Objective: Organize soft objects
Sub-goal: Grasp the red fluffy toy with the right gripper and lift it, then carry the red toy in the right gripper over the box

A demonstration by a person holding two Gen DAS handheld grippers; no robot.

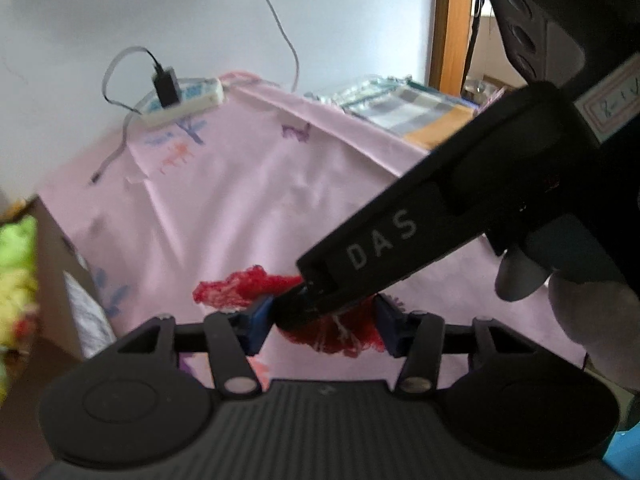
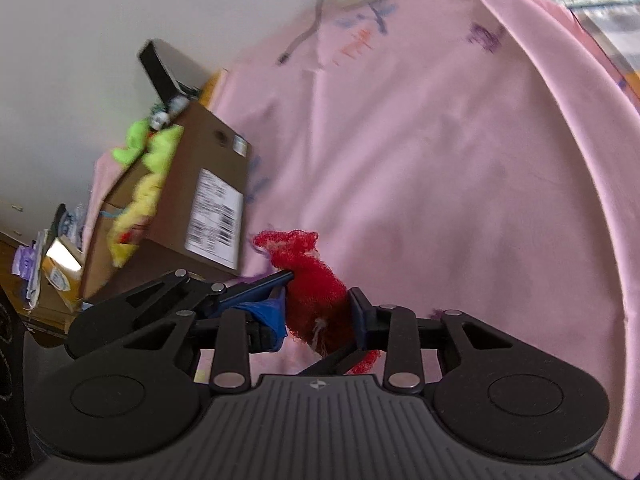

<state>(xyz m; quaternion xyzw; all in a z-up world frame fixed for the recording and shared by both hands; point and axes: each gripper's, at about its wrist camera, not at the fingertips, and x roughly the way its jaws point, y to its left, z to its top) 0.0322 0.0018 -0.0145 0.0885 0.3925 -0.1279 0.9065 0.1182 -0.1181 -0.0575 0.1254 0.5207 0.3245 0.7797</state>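
Note:
A red mesh puff (image 1: 228,290) with white string hangs just above the pink cloth (image 1: 260,184). In the left wrist view my left gripper (image 1: 320,322) has its blue pads (image 1: 256,322) pressed in from both sides, shut on the puff and against the tip of my right gripper (image 1: 306,302), which reaches in from the upper right. In the right wrist view my right gripper (image 2: 318,316) is shut on the red puff (image 2: 316,288). One of the left gripper's fingers (image 2: 256,285) crosses in from the left and touches the puff's upper part.
A cardboard box (image 2: 208,196) holding yellow-green soft toys (image 2: 148,184) stands at the cloth's left edge. A white power strip (image 1: 184,102) with a black plug and cables lies at the back. Folded checked cloths (image 1: 404,108) sit at the back right. A person's hand (image 1: 592,312) holds the right gripper.

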